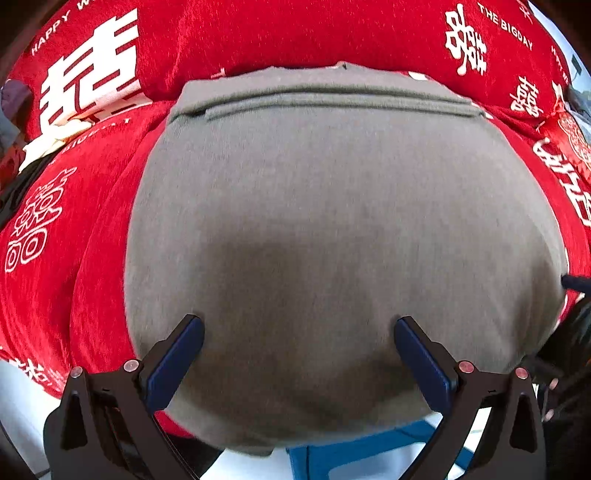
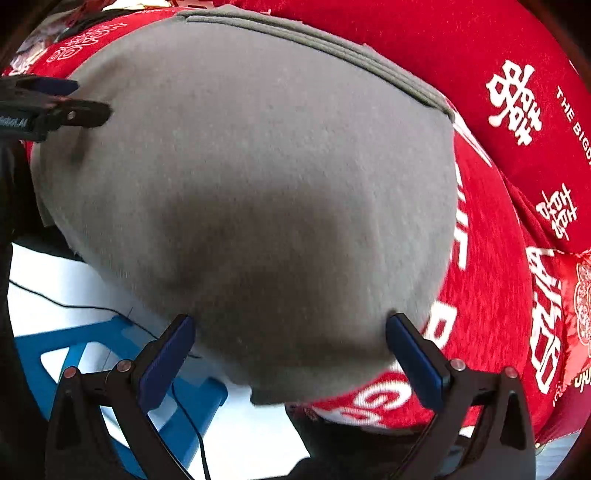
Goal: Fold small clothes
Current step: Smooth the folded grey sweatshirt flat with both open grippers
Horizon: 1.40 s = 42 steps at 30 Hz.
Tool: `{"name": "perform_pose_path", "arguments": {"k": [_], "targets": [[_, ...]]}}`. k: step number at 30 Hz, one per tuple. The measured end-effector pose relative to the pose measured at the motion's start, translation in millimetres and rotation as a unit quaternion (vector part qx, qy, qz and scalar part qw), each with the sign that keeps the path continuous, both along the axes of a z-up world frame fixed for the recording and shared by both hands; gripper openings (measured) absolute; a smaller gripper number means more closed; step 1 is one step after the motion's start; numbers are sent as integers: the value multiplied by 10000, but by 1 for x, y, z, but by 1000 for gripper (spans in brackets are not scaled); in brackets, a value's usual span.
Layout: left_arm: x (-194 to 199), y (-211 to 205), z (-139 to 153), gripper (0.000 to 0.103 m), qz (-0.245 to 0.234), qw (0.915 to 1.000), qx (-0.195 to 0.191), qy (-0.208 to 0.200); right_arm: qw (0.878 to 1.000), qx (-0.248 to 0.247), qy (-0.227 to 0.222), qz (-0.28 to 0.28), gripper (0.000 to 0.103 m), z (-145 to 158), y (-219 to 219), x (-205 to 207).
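Mostly the grey garment [image 1: 332,229] fills both views, so its full outline cannot be judged: its near edge hangs past the front edge of the red cloth [image 1: 92,229] that carries it, and that part is lost behind the fingers and in shadow. What kind of garment it is cannot be told; it lies flat and smooth, with a ribbed band [image 1: 321,101] running along its far side, parallel to the back edge of the cloth. The fisheye bends the shape too much to name a long axis.

The left gripper [image 1: 299,350] hovers over the near part of the garment with its blue-padded fingers [image 1: 177,362] spread wide, nothing between them. The right gripper [image 2: 290,350] stands the same way, fingers apart, over the garment's near right corner. In the right wrist view the left gripper's tip shows at the left edge, touching or just above the fabric; which, I cannot tell.

White print on the red cloth reads "THE BIGDAY" [image 1: 506,26] toward its far right corner and "HAPPY" [image 1: 50,33] toward the far left, cut off by the frame, among double-happiness characters [image 1: 465,40]. Below the front edge a blue stool [image 2: 122,354] and a thin black cable [image 2: 81,306] show against a pale floor [image 2: 48,280].
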<state>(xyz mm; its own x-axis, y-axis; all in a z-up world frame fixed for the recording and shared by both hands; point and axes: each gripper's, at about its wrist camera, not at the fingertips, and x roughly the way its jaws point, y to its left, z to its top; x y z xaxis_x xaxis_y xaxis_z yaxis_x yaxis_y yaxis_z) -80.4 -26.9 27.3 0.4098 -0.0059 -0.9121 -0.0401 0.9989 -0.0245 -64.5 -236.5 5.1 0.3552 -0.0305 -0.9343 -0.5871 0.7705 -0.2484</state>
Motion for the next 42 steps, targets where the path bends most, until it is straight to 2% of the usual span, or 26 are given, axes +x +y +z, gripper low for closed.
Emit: {"name": "perform_pose_path", "arguments": {"k": [2,4,7,11,14,16,18,20,21,23,24,26,27,30,32,34,35,37,38,39,40,41,42], "targets": [[1,3,3,103,20,9998,-104,170,9997,141,58,-181,103,9,-5,4],[12,9,12,103,91,9995,-272,133,9973,637,54,-355,103,28,-12,16],[48,16,31,103,315,9992,-243,-58,9923,1093,-214,-541,103,54,-7,49],[120,27,56,103,578,9973,-256,-375,9831,1429,-760,-851,103,79,20,124],[175,35,62,103,798,9948,-426,-461,9740,1788,-746,-1176,103,81,47,180],[203,41,52,103,917,9940,-476,-358,9725,1759,-637,-1387,103,73,59,214],[222,51,30,103,1201,9916,-473,-70,9717,1655,-483,-1613,103,59,68,240],[224,60,8,103,1363,9893,-460,260,9712,1562,-319,-1773,103,42,70,254],[218,62,2,103,1379,9897,-335,186,9722,1487,-187,-1797,103,31,67,253],[198,64,3,103,1225,9912,-475,-178,9740,1363,-100,-1807,102,15,56,245],[188,61,2,103,1083,9932,-393,-189,9731,1547,-346,-1670,102,19,50,235],[171,54,4,103,862,9962,-59,-121,9774,1363,-330,-1584,102,18,43,220],[164,53,7,103,837,9963,-85,-151,9775,1330,-235,-1619,102,17,39,213],[163,54,18,103,1039,9932,-452,-279,9724,1593,-481,-1637,103,32,38,203],[174,52,26,103,1169,9910,-542,-355,9705,1655,-660,-1625,103,42,53,209],[189,52,29,103,1236,9893,-647,-414,9714,1667,-594,-1581,103,45,72,223],[197,51,24,103,1272,9894,-626,-319,9729,1647,-505,-1544,103,42,79,231],[206,49,5,103,1340,9900,-392,176,9783,1333,-67,-1582,102,21,93,245],[201,45,3,103,1293,9913,-228,133,9784,1243,90,-1649,102,13,92,244],[191,42,6,103,1218,9924,-178,-36,9774,1345,-80,-1631,102,14,90,237],[181,39,6,103,1120,9935,-212,-31,9774,1445,-241,-1527,102,19,85,224],[167,35,3,103,978,9950,-190,17,9797,1426,-237,-1390,103,20,82,212],[147,29,5,103,796,9967,-9,-183,9830,1341,-151,-1248,103,17,77,196]]}}
